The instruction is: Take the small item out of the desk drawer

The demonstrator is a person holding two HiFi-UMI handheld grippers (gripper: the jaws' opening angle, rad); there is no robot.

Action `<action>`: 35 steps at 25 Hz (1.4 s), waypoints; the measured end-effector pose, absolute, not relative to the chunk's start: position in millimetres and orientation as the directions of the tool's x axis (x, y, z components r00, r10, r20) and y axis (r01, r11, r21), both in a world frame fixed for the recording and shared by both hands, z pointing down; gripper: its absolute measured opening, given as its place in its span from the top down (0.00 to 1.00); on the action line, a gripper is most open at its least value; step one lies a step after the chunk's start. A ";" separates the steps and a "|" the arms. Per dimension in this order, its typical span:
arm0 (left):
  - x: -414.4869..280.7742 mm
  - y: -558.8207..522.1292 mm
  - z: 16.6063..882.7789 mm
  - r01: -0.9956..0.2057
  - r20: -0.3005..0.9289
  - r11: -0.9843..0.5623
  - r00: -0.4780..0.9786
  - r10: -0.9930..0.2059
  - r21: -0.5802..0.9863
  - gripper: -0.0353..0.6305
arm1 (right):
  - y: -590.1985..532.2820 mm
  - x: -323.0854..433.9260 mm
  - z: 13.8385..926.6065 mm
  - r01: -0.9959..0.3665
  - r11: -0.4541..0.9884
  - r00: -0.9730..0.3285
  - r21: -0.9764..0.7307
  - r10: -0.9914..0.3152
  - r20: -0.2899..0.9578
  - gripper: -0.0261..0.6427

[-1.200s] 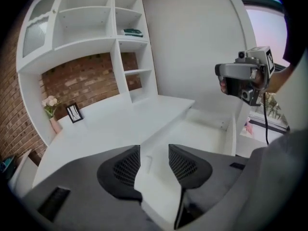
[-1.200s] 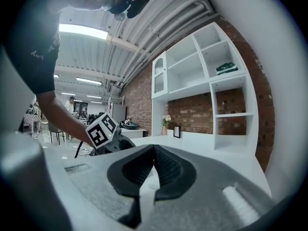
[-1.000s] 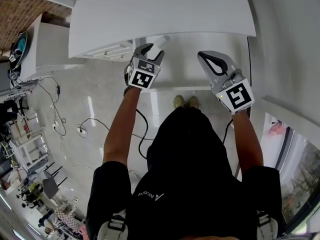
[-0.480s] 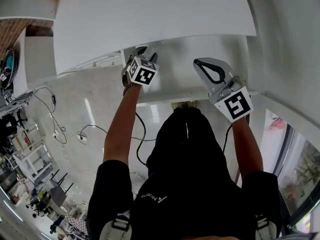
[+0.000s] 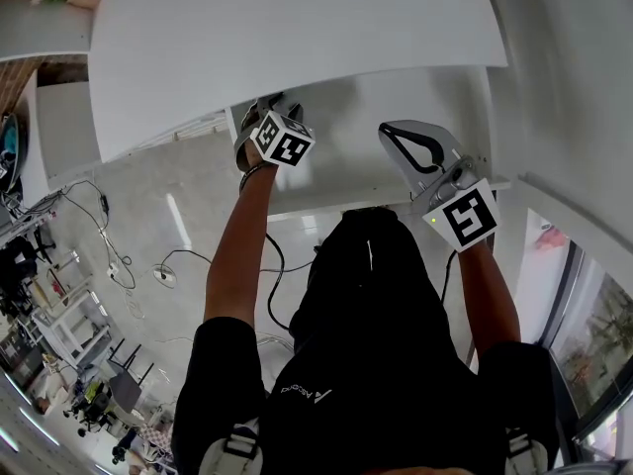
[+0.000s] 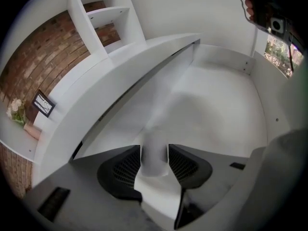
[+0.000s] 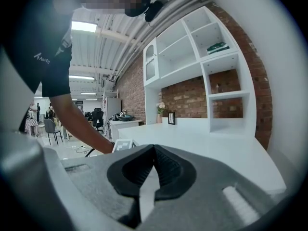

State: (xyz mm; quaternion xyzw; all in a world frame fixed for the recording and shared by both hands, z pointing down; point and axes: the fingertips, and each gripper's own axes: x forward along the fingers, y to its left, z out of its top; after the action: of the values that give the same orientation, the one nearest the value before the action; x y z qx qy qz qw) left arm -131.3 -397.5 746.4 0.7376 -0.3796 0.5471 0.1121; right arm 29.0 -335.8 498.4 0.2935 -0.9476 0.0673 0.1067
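Note:
My left gripper (image 6: 154, 154) is shut on a small pale cylinder (image 6: 154, 150), which stands up between the dark pads above the open drawer's white inside (image 6: 216, 109). In the head view the left gripper (image 5: 269, 112) hovers at the drawer's left end, just under the desk top's edge, and the cylinder is hidden there. The right gripper (image 5: 407, 139) is over the drawer's right part (image 5: 366, 117), its jaws together with nothing between them. The right gripper view shows the right gripper (image 7: 154, 153) shut, raised above the desk top (image 7: 216, 148).
The white desk top (image 5: 297, 38) overhangs the drawer's back. The drawer's front rail (image 5: 336, 198) is near the person's body. White shelves (image 7: 202, 57) stand against a brick wall behind the desk. A picture frame (image 6: 43, 104) and flowers (image 6: 17, 110) are on a side ledge. Cables lie on the floor (image 5: 163, 265).
The left gripper has moved left and toward the desk top's edge with the cylinder, which no longer shows in the head view. The right gripper has barely shifted.

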 end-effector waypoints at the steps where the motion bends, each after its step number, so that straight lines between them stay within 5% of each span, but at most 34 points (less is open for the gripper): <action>1: -131.0 -397.8 748.4 -0.680 0.894 -0.689 0.109 -0.435 -0.252 0.68 | -335.0 30.6 500.5 -0.573 0.817 -0.803 -0.068 -0.543 0.246 0.96; 15: -119.6 -395.0 747.9 -0.679 0.901 -0.700 0.129 -0.413 -0.224 0.69 | -331.6 47.4 513.6 -0.593 0.800 -0.790 -0.096 -0.553 0.265 0.96; 26: -91.8 -355.1 670.2 -0.715 0.828 -0.680 0.278 -0.488 -0.161 0.72 | -315.8 43.5 485.9 -0.590 0.805 -0.797 -0.060 -0.568 0.207 0.96; 35: -72.4 -333.5 519.0 -0.798 0.553 -0.599 0.470 -0.687 -0.065 0.72 | -304.7 31.5 428.1 -0.588 0.809 -0.805 -0.012 -0.583 0.108 0.96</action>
State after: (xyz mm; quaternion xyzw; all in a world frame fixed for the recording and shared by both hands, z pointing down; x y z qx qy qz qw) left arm -72.4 -333.5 519.0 0.8514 -0.4363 0.2729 0.1016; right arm 31.5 -304.7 428.1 0.3082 -0.9498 0.0223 0.0497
